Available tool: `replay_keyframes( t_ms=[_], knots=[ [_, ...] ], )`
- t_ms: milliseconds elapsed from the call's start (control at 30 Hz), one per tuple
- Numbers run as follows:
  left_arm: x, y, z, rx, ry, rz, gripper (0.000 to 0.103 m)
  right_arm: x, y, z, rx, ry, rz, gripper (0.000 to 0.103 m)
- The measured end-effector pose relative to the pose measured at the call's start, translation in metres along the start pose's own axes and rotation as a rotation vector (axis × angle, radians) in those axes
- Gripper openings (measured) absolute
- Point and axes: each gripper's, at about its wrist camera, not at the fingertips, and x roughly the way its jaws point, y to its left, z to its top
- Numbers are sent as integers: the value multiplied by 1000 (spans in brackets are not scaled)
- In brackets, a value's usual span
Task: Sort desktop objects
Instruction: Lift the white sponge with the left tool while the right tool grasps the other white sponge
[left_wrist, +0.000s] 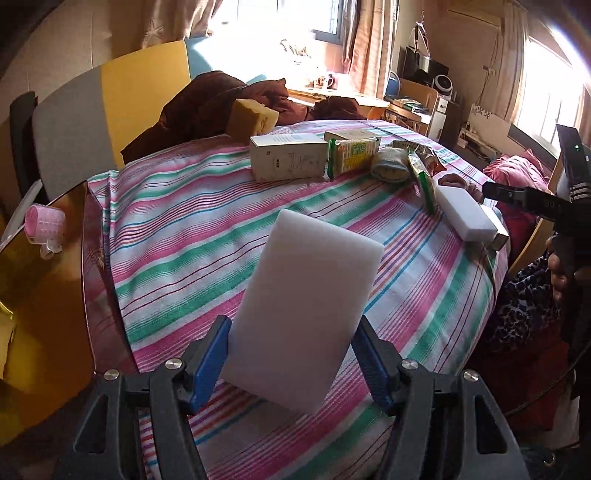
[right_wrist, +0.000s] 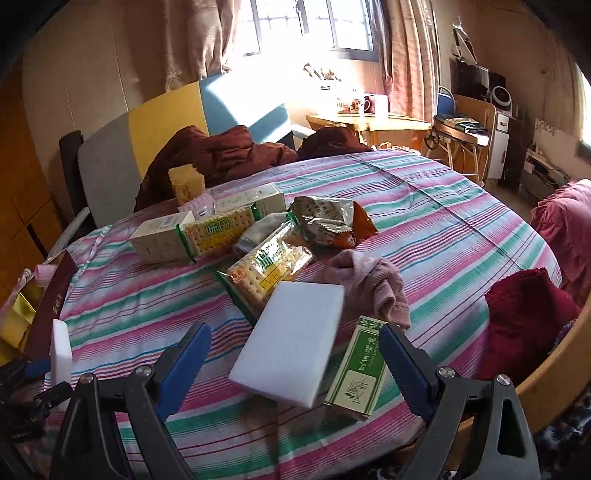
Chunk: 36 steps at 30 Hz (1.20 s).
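My left gripper (left_wrist: 293, 321) is shut on a white foam block (left_wrist: 310, 302), held upright and tilted above the striped tablecloth (left_wrist: 192, 236). That same block shows edge-on (right_wrist: 61, 347) at the far left of the right wrist view. A second white foam block (right_wrist: 291, 339) lies flat on the cloth, its far end resting on a cracker pack (right_wrist: 266, 273). My right gripper (right_wrist: 295, 330) stands open around it, with both blue pads clear of its sides. A green tea box (right_wrist: 358, 373) lies just inside the right finger. From the left wrist view, this block (left_wrist: 465, 214) sits near the table's right edge.
Farther back lie white cartons (left_wrist: 288, 158), another cracker pack (right_wrist: 218, 230), a brown snack bag (right_wrist: 332, 221), a grey sock (right_wrist: 258, 232), a pink cloth (right_wrist: 373, 284) and a yellow sponge (left_wrist: 251, 116). A gold box (left_wrist: 40, 295) with a pink roller (left_wrist: 44, 225) sits left.
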Motion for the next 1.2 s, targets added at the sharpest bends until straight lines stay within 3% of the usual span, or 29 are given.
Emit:
replay_keyframes(
  t_ms=[233,367,433,467,700,1200],
  knots=[
    [4,6,0,-40,-22,-28,69,39,20,-3,-99,72,-152,93],
    [15,0,3,-12,-14,2,69,44,25,-1,-153,76,-178,93],
    [20,-4,5,11,-11,26,69,45,28,-1,-183,69,-186,83],
    [22,-5,5,17,-8,29,69,46,28,-1,-190,74,-183,69],
    [31,-8,1,38,-8,54,70,52,13,-3,-117,125,-95,69],
    [31,-7,-5,40,-62,66,72,18,5,6,-54,36,27,64]
  ],
)
